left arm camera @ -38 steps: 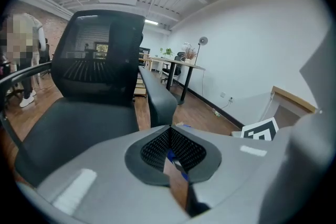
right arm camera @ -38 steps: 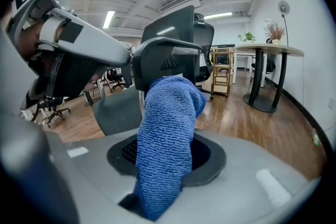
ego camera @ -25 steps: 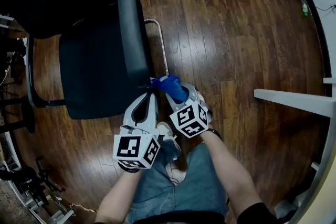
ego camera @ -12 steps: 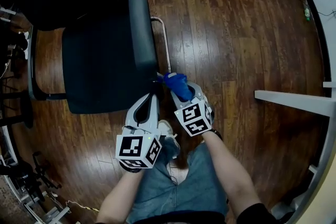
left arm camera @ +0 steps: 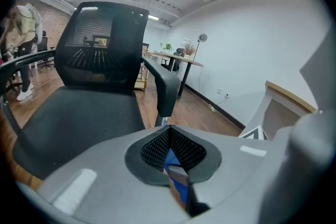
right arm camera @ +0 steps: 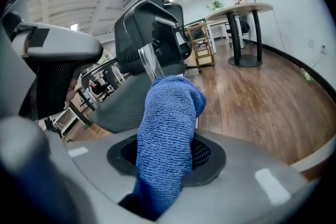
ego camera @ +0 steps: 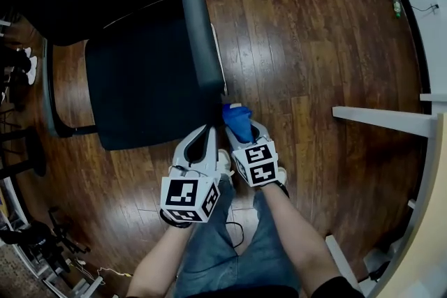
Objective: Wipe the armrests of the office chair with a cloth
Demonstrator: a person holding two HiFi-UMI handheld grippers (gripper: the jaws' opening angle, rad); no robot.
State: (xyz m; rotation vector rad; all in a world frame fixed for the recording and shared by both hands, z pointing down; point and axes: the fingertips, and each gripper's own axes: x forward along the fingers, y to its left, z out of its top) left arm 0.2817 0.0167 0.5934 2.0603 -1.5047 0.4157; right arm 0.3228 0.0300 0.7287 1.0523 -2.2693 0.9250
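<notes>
Cloth [ego camera: 236,115] is blue and fluffy, and the right tool [ego camera: 240,125] pinches it tight. A fat fold sticks up out of the tool, so there is plenty of soft stuff to rub with. The cloth is just by the near end of the long dark armrest [ego camera: 199,24] on the chair's right side. I cannot tell if it touches the pad. I think it is held there because a wipe can start at that end and run along the pad.

The left tool [ego camera: 207,130] is close beside the right one, near the front corner of the seat [ego camera: 147,87]. It is squeezed narrow, with its two tips together. A thin blue bit shows low in the gap, but I cannot tell what it is. I think this tool waits close by so it can steady the chair if it rolls or turns on the wood floor [ego camera: 314,45].

The other armrest [ego camera: 47,87] is far over on the other side of the seat. Nothing is near it. My guess is that it gets its wipe after this one. Both tools point at the chair, and the person stands right in front of it.
</notes>
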